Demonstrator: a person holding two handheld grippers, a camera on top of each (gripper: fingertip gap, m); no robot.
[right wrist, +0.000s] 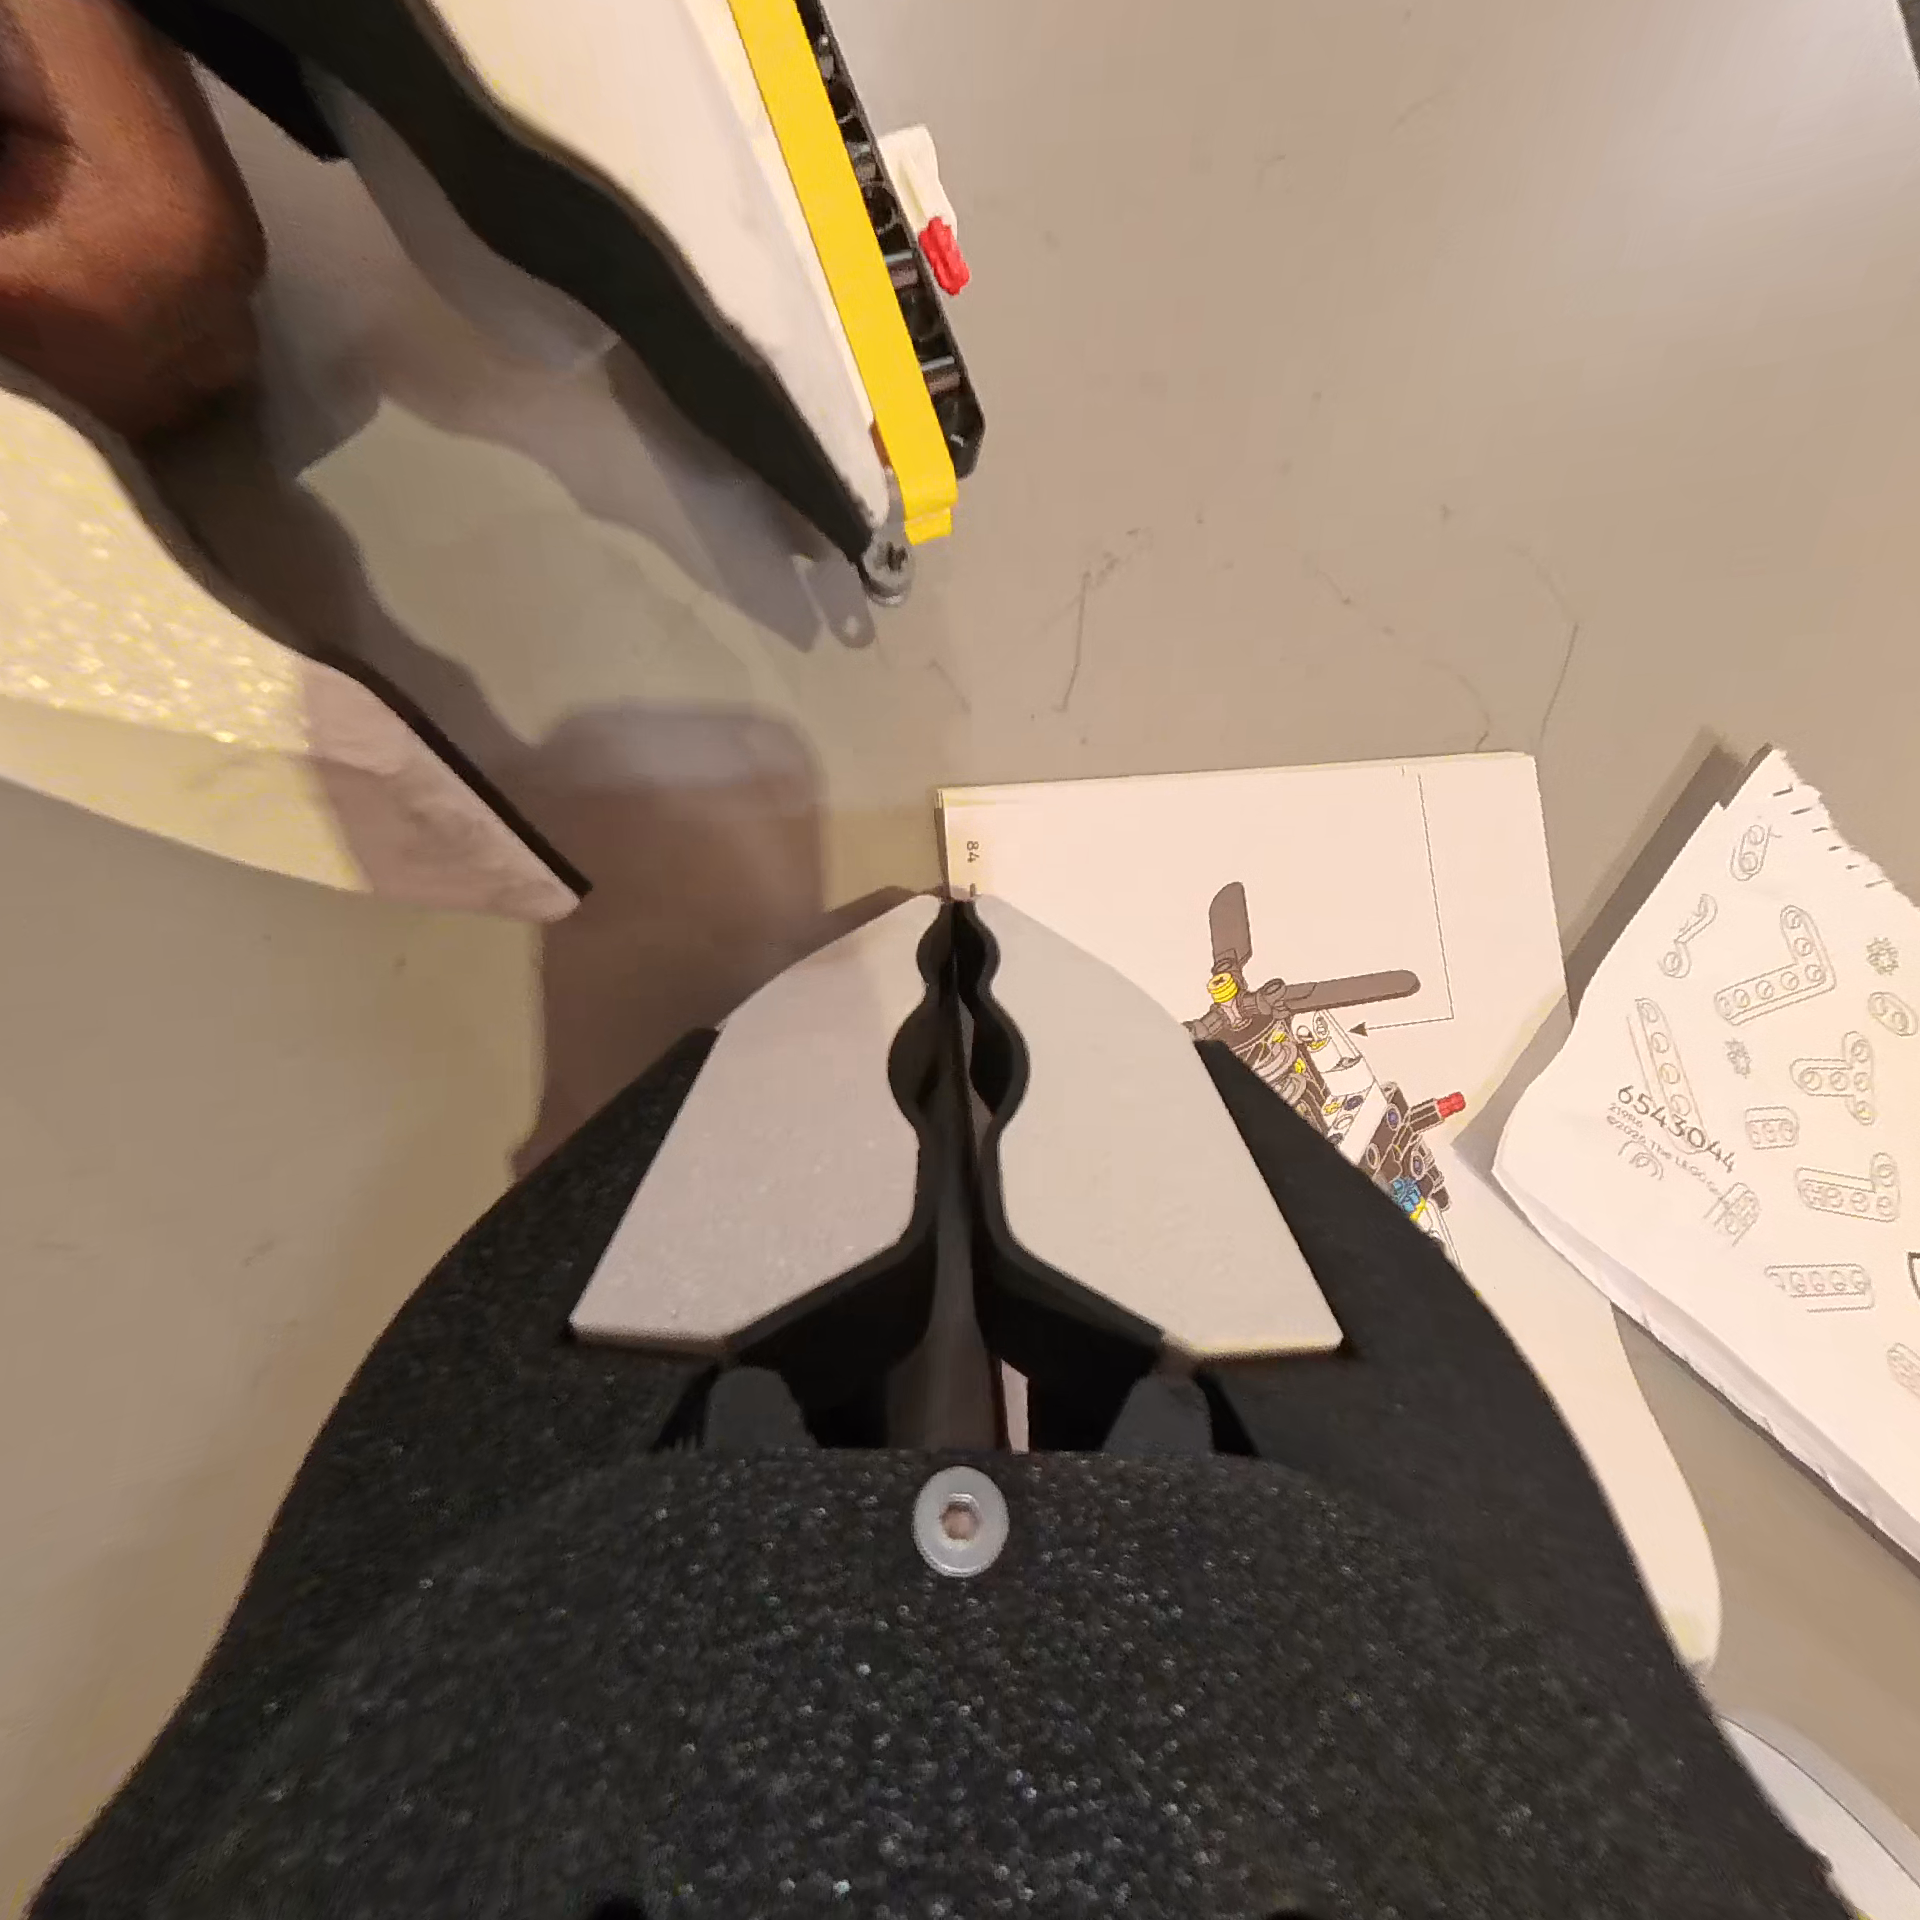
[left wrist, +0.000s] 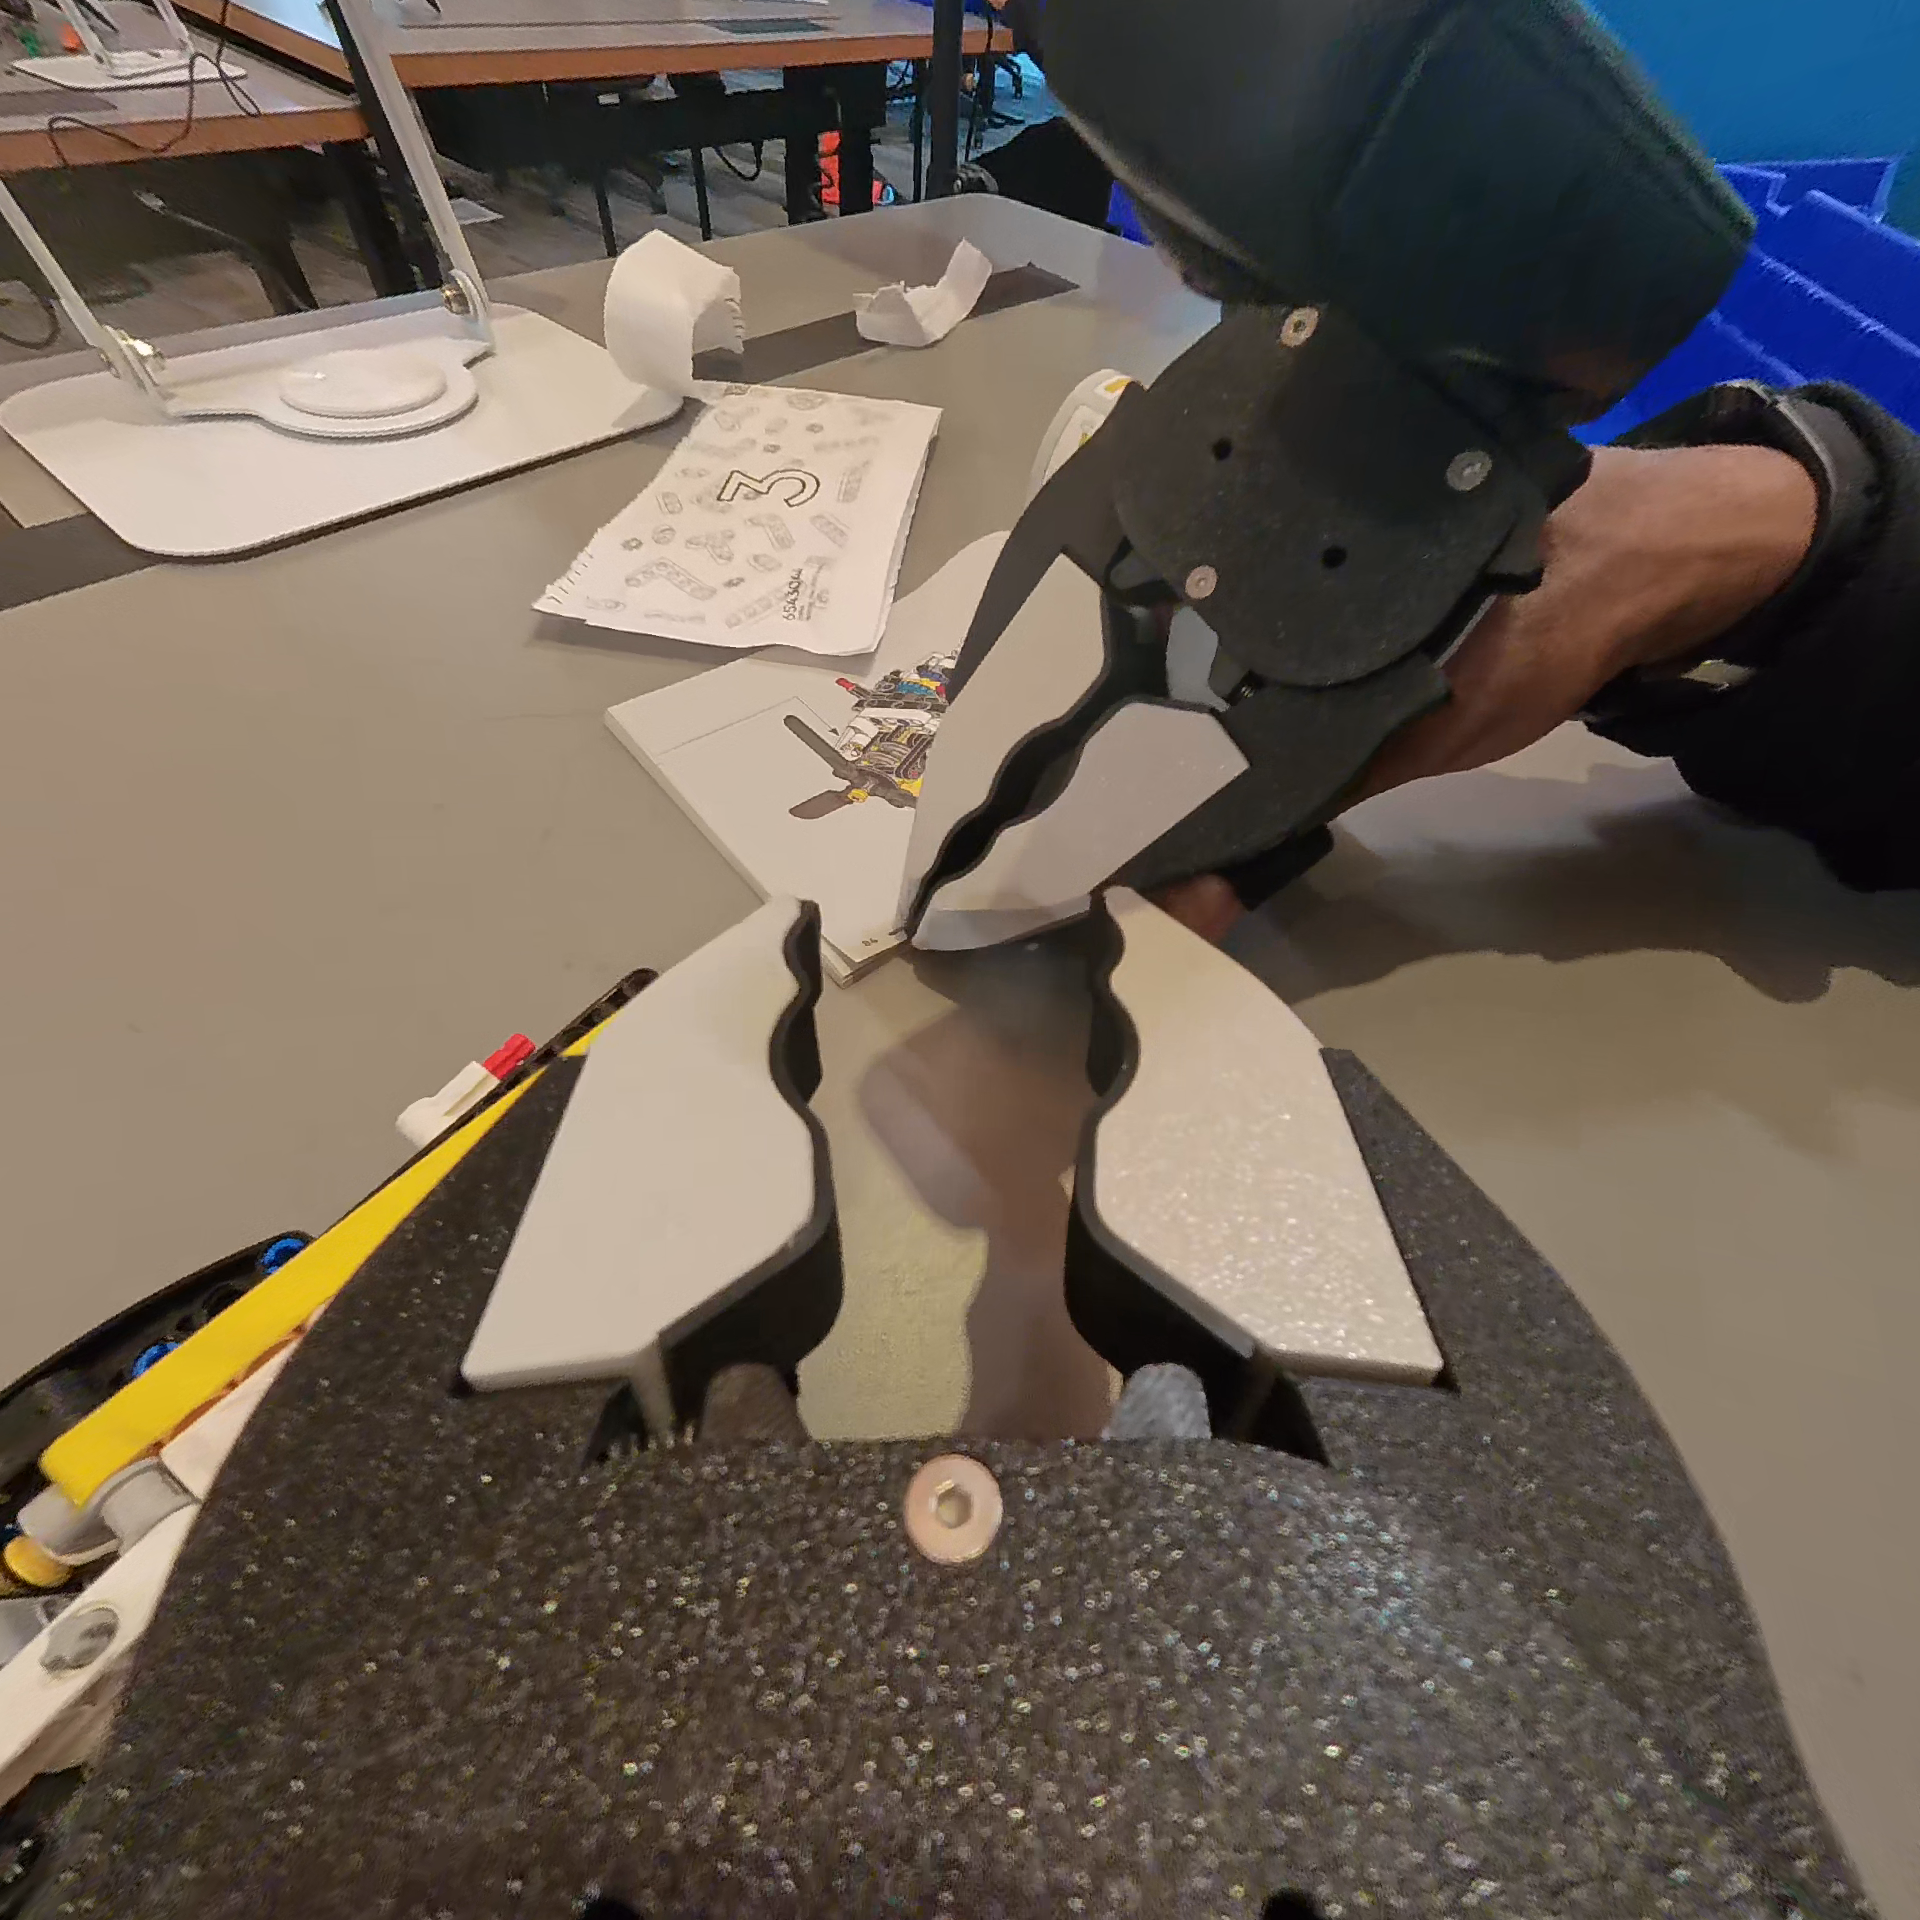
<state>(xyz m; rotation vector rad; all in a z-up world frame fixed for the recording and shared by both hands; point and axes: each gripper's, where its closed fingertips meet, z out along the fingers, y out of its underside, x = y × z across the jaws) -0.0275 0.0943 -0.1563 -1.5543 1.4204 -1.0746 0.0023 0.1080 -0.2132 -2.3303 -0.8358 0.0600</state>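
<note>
An open instruction booklet (left wrist: 748, 790) lies flat on the grey table (left wrist: 312, 883); it also shows in the right wrist view (right wrist: 1195, 862). My right gripper (right wrist: 958, 904) is shut, and its tips rest at the booklet's near corner, by the page edge. The left wrist view shows it (left wrist: 912, 930) there too, held by a hand. I cannot tell whether a page is pinched between the pads. My left gripper (left wrist: 956, 914) is open with nothing between its fingers, just in front of that corner. A yellow, black and white brick model (left wrist: 260, 1330) lies beside it (right wrist: 873, 260).
A white paper bag printed with part outlines (left wrist: 748, 520) lies behind the booklet (right wrist: 1766, 1091). A white stand base (left wrist: 312, 436) and torn white paper pieces (left wrist: 665, 312) sit farther back. Blue bins (left wrist: 1818, 291) stand at the right. A white curved part (right wrist: 1662, 1507) lies by the booklet. There is about 7 cm between the tips of the two grippers.
</note>
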